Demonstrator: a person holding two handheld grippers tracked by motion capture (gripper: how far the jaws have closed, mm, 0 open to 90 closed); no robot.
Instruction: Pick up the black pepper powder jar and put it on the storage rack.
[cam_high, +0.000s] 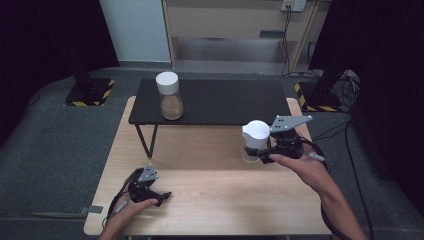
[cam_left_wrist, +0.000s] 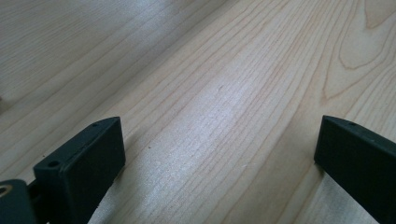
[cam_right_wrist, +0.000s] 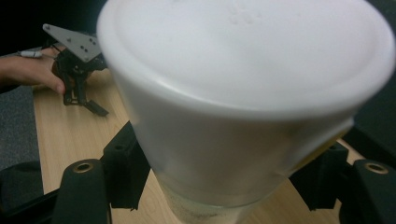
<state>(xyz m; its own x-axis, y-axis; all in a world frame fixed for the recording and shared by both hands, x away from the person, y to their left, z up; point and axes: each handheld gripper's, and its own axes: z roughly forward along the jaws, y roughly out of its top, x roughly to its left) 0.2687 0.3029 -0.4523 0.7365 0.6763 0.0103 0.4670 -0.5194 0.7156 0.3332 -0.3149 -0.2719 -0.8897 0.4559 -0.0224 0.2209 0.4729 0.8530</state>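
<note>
A clear jar (cam_high: 254, 147) with a white lid (cam_high: 256, 130) hangs just above the right side of the wooden table (cam_high: 200, 190). My right gripper (cam_high: 261, 154) is shut on the jar below the lid. In the right gripper view the white lid (cam_right_wrist: 247, 84) looms close, with a black jaw pressed against each side of the jar. My left gripper (cam_high: 162, 196) rests low at the table's front left, open, with bare wood between its fingers (cam_left_wrist: 88, 158). A second white-lidded jar (cam_high: 170, 95), holding brown grains, stands on the black shelf (cam_high: 225, 102).
The low black shelf spans the far half of the table on thin legs (cam_high: 145, 140). Grey carpet surrounds the table, and cables (cam_high: 345, 130) trail at the right. The other hand and left gripper (cam_right_wrist: 79, 88) sit at the far left in the right gripper view.
</note>
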